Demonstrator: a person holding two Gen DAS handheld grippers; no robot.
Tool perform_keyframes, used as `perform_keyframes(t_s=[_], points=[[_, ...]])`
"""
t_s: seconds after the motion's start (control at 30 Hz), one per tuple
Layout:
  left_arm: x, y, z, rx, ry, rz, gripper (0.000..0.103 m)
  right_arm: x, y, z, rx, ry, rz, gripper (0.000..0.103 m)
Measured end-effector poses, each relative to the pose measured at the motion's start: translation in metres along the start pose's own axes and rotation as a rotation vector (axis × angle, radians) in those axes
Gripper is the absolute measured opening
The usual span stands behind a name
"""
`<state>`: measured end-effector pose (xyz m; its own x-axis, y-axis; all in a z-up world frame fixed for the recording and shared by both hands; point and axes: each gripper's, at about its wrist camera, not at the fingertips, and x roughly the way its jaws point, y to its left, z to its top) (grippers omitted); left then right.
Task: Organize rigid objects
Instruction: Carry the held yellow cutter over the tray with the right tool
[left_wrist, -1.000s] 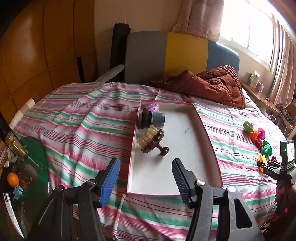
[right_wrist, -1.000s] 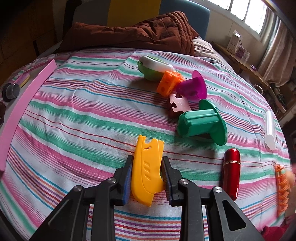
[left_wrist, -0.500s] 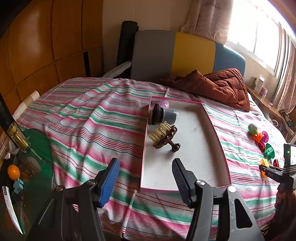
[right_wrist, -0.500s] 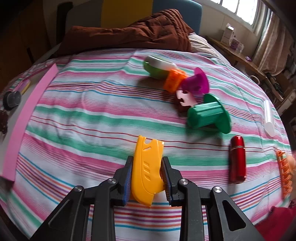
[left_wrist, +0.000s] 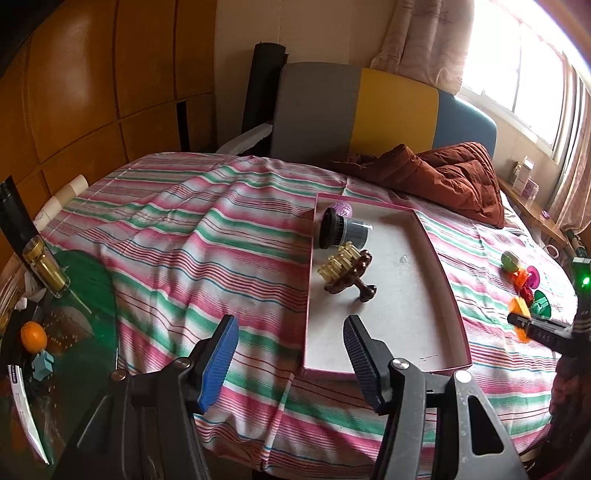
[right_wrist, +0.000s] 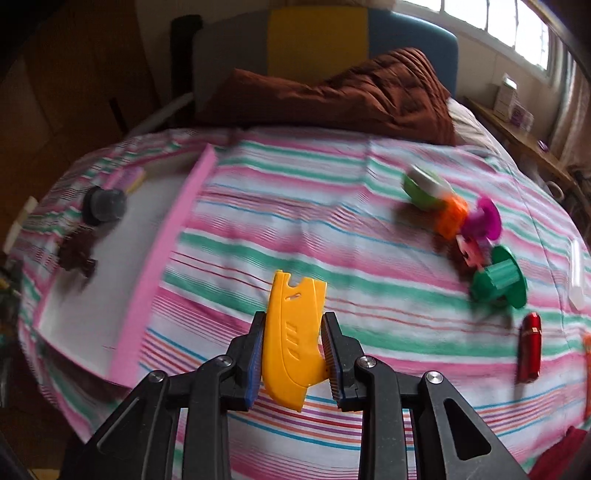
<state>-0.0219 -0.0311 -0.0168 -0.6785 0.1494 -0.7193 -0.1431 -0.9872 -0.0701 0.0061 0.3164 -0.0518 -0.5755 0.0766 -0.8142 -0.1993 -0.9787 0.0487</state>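
My right gripper (right_wrist: 292, 347) is shut on a flat yellow plastic piece (right_wrist: 293, 332), held above the striped bedspread. A pink-rimmed white tray (right_wrist: 162, 254) lies to its left, holding a grey cylinder (right_wrist: 105, 205) and a brown clip (right_wrist: 77, 251). In the left wrist view my left gripper (left_wrist: 290, 354) hangs open and empty near the front of the bed, just short of the tray (left_wrist: 436, 254). The cylinder (left_wrist: 341, 230), an amber comb-like clip (left_wrist: 338, 262), the brown clip (left_wrist: 351, 278) and a purple ball (left_wrist: 341, 209) rest in the tray's far half. The right gripper (left_wrist: 521, 321) shows at the right edge.
Loose toys lie on the bed at right: a green-white piece (right_wrist: 424, 188), orange block (right_wrist: 450, 216), magenta disc (right_wrist: 484, 221), green spool (right_wrist: 498, 280), red tube (right_wrist: 530, 347). A brown quilt (right_wrist: 351, 96) sits at the headboard. A glass side table (left_wrist: 55, 314) stands left of the bed.
My right gripper has lifted the yellow piece off the bedspread and swung left, so the tray has come into its view. The left gripper has drifted slightly and stays open.
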Motion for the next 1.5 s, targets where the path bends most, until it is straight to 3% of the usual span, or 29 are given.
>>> perform_keyframes(t_s=[0.27, 0.43, 0.6, 0.83, 1.5], points=[[-0.002, 0.008, -0.001, -0.015, -0.003, 0.007, 0.060, -0.022, 0.080, 0.023, -0.119, -0.067, 0.173, 0.029], [-0.004, 0.015, -0.002, -0.025, -0.008, 0.016, 0.060, -0.021, 0.132, 0.025, -0.188, -0.052, 0.280, 0.029], [-0.005, 0.023, -0.004, -0.039, -0.007, 0.028, 0.060, -0.016, 0.177, 0.021, -0.259, -0.033, 0.332, 0.029], [-0.006, 0.032, -0.006, -0.053, -0.006, 0.038, 0.060, -0.003, 0.210, 0.016, -0.294, 0.004, 0.350, 0.029], [-0.005, 0.045, -0.011, -0.074, -0.003, 0.055, 0.060, 0.064, 0.250, 0.009, -0.253, 0.127, 0.232, 0.030]])
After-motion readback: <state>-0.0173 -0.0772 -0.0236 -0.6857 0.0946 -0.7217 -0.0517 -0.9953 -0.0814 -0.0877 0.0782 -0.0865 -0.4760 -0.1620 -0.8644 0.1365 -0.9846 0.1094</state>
